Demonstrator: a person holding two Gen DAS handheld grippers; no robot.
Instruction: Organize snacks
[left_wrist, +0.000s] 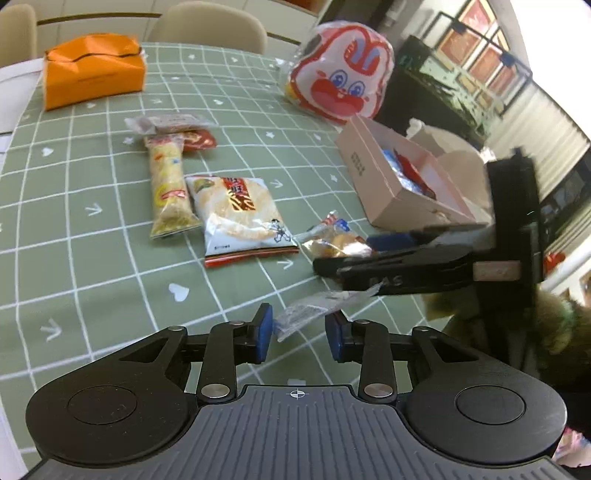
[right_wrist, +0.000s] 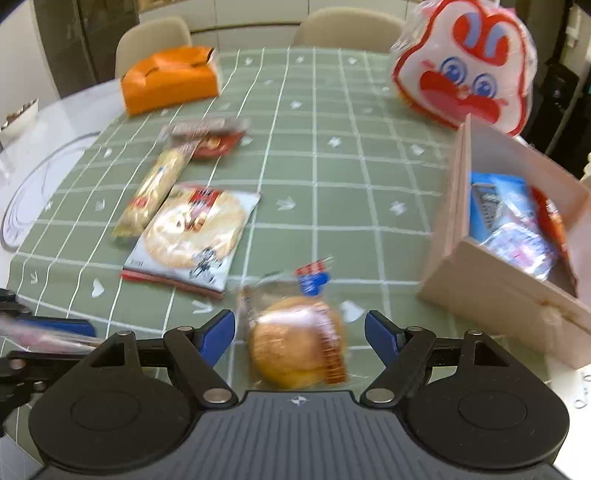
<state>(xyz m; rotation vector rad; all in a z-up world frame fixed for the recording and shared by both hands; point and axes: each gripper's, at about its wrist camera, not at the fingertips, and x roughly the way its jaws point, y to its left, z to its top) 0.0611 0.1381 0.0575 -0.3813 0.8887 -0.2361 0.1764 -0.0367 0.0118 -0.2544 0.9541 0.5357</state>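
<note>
Nearest the right wrist camera, a wrapped round bun (right_wrist: 297, 341) is seen lying on the green checked tablecloth (right_wrist: 332, 177) near the table's front edge, between the spread-apart fingers of the right gripper (right_wrist: 300, 330), not yet clamped. Off to the left, the left gripper (left_wrist: 299, 334) is held with its blue pads apart around a crinkled clear wrapper (left_wrist: 317, 308); whether that wrapper is touched cannot be told. At the right edge, an open pink box (right_wrist: 491, 288) already holds several blue and red packets. Still loose mid-table are a rice cracker pack (right_wrist: 192, 236), a long yellow pack (right_wrist: 153, 188) and two small packs behind it. The task is judged partly done.
</note>
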